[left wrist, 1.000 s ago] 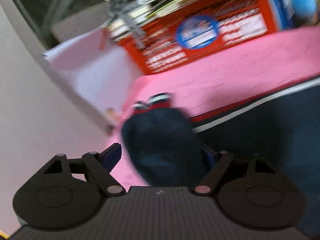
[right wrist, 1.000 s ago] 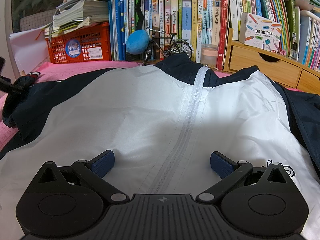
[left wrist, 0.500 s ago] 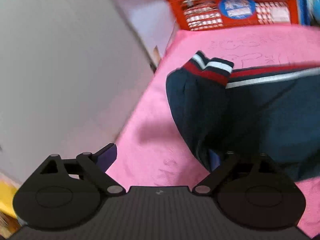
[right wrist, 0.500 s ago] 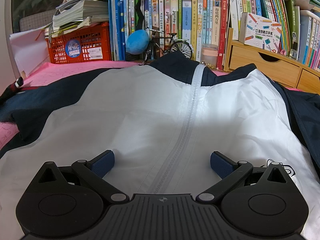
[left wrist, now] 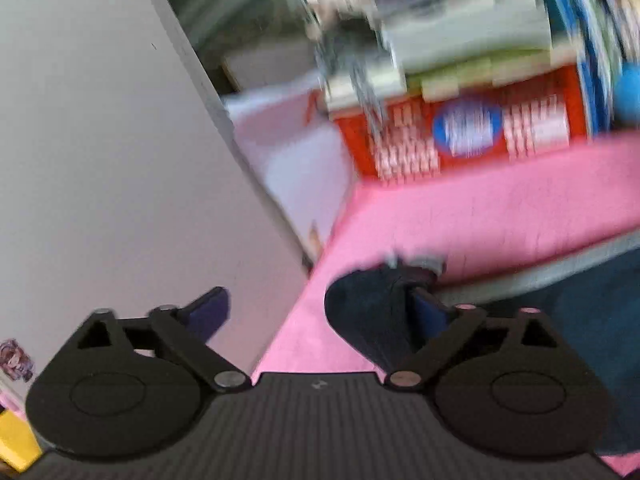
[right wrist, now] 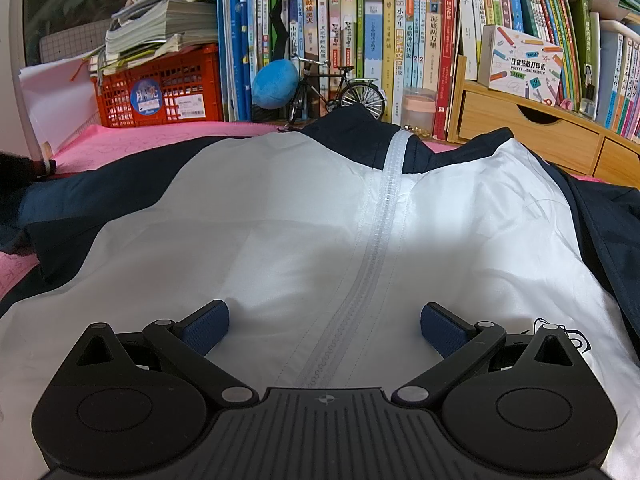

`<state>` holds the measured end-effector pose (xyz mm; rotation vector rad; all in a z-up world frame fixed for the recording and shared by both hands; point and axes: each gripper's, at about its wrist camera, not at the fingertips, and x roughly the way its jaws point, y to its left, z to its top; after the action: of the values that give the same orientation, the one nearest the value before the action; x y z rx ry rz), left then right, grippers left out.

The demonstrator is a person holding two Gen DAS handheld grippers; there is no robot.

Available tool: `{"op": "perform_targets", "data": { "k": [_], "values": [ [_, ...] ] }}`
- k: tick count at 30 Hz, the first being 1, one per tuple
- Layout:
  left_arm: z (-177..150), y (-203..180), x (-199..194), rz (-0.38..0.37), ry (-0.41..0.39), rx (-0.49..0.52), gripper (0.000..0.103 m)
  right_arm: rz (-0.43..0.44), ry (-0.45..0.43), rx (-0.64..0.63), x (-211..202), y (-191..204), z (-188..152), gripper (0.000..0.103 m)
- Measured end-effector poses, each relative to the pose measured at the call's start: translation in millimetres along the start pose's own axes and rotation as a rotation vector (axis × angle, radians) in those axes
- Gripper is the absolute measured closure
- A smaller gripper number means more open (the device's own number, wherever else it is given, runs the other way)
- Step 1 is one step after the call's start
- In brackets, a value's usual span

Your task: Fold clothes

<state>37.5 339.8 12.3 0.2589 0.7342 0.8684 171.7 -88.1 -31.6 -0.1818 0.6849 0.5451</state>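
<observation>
A white and navy zip jacket [right wrist: 304, 216] is spread flat on the pink mat [right wrist: 132, 142], collar toward the far bookshelf [right wrist: 400, 32]. The right gripper [right wrist: 325, 322] is held over the white front, jaws spread, nothing pinched. The left gripper [left wrist: 322, 312] is seen at the mat's left edge, jaws opening; the navy sleeve cuff [left wrist: 368, 312] is seen between them, unpressed. 1 red crate [right wrist: 160, 88] is seen far left.

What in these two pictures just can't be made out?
- Crate label, left wrist view: motion blur smears the print.
- Sleeve cuff, left wrist view: blurred, stripes unreadable; the right finger covers part.
- Jacket hem, right wrist view: hidden under the gripper body.
- Logo, right wrist view: mostly behind the linkage.
</observation>
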Motion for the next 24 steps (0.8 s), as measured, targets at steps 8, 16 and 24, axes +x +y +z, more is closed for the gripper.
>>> {"op": "perform_targets", "data": {
  "k": [8, 16, 24],
  "values": [
    [-38, 11, 9, -0.105, 0.096, -0.100, 0.010, 0.001, 0.000, 0.001, 0, 0, 0, 0.000],
    [-5, 0, -17, -0.124, -0.154, -0.023, 0.000, 0.001, 0.000, 0.001, 0, 0, 0, 0.000],
    [14, -40, 69, -0.157, 0.068, -0.067, 0.080, 0.001, 0.000, 0.001, 0, 0, 0, 0.000]
  ]
}}
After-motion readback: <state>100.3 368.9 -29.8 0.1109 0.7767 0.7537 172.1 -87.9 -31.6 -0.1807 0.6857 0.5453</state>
